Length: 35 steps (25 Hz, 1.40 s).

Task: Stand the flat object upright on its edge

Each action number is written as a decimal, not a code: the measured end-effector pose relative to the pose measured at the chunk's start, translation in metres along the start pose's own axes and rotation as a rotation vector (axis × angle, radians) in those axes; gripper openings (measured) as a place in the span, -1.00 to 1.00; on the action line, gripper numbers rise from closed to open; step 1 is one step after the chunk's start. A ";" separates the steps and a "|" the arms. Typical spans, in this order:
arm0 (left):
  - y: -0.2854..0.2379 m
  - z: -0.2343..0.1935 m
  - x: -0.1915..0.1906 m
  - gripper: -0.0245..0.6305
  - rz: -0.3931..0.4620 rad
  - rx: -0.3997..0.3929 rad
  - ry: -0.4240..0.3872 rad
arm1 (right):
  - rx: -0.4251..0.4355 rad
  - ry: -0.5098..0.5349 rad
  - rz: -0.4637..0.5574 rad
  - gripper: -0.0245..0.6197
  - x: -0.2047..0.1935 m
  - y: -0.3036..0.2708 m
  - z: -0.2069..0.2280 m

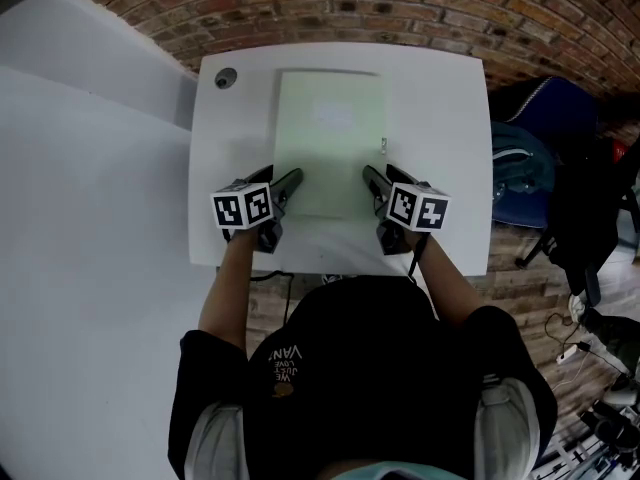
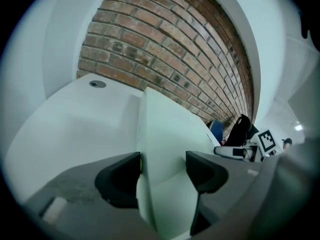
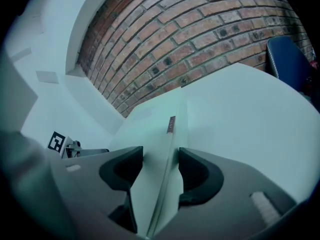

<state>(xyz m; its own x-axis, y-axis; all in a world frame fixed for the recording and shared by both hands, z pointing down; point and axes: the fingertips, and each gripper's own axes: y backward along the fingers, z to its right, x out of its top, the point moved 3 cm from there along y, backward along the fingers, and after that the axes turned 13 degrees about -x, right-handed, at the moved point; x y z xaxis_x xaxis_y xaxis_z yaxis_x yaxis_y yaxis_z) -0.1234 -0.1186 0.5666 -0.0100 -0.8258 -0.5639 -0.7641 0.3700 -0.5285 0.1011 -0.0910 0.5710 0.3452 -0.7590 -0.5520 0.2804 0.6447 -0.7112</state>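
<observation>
Here, the thin pale-green board (image 1: 328,158) lies flat on the table (image 1: 440,118).

so the board (image 1: 330,143) is a thin pale green rectangle, plain on top, lying flat on the white table (image 1: 440,118), roughly in the middle, long side running away from the person, with a small dark tag (image 1: 384,146) on its right edge
</observation>
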 end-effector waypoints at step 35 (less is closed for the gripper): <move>0.034 0.030 0.019 -0.12 0.290 0.089 -0.288 | 0.056 0.217 0.277 -0.25 0.034 0.020 -0.027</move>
<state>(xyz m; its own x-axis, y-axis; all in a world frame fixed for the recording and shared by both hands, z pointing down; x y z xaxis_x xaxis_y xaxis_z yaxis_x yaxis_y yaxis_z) -0.1297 -0.1093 0.5186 -0.0265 -0.5341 -0.8450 -0.6973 0.6156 -0.3672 0.0943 -0.1062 0.5267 0.2188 -0.5524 -0.8043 0.2536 0.8282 -0.4998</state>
